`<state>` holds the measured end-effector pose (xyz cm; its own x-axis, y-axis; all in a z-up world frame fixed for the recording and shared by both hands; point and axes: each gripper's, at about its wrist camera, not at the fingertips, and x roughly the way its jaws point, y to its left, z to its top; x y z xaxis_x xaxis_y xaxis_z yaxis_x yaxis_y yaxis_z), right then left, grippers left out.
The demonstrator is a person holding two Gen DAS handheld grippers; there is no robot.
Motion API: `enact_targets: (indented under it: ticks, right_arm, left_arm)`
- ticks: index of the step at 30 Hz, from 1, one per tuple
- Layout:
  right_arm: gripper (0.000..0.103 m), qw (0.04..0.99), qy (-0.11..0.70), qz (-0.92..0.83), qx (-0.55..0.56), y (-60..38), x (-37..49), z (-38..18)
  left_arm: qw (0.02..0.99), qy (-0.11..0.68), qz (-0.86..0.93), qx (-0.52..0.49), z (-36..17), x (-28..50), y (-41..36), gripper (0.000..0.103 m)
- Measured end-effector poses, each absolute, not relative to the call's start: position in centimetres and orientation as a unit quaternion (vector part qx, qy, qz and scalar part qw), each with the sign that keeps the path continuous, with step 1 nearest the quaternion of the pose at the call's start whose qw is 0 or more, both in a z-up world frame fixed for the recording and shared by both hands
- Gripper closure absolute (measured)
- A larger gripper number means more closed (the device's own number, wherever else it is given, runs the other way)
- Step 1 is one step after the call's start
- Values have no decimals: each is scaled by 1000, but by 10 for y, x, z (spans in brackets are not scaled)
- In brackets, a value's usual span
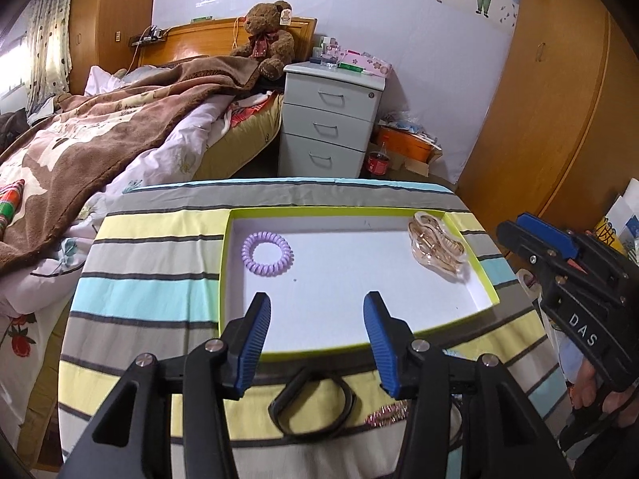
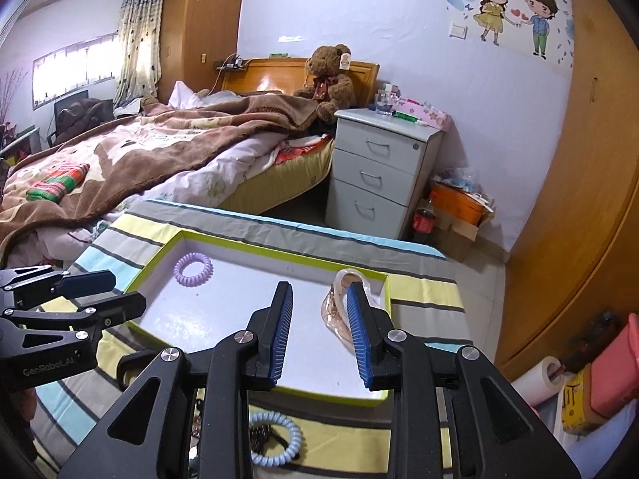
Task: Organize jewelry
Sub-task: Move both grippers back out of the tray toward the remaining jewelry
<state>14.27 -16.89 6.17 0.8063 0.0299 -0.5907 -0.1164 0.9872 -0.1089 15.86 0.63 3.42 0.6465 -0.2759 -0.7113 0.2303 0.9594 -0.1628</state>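
A shallow white tray with a lime-green rim (image 1: 473, 255) (image 2: 159, 251) lies on a striped cloth. In it are a purple coil hair tie (image 1: 266, 254) (image 2: 193, 269) at the far left and a clear amber hair claw (image 1: 436, 248) (image 2: 337, 311) at the far right. My left gripper (image 1: 316, 311) is open and empty over the tray's near edge. My right gripper (image 2: 319, 299) is open and empty, its right finger just in front of the claw. A black band (image 1: 309, 409) and a pink sparkly clip (image 1: 386, 415) lie on the cloth in front of the tray. A pale blue coil tie (image 2: 275, 437) lies there too.
The striped cloth (image 1: 151, 279) covers a small table beside a bed (image 1: 100, 127) on the left. A grey drawer unit (image 1: 327, 119) stands beyond the table. A wooden wardrobe (image 2: 579, 199) is on the right. The right gripper shows at the right edge of the left wrist view (image 1: 575, 279).
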Motion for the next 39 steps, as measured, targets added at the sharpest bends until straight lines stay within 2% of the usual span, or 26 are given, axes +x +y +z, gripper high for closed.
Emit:
enact_targets:
  ticks: [20, 39]
  right_arm:
    - [73, 946, 320, 35, -46, -176, 92, 48]
    - [73, 902, 427, 59, 25, -202, 100, -22]
  left_arm:
    - [905, 396, -152, -41, 24, 107, 31, 52]
    - [881, 446, -147, -64, -21, 109, 61, 52]
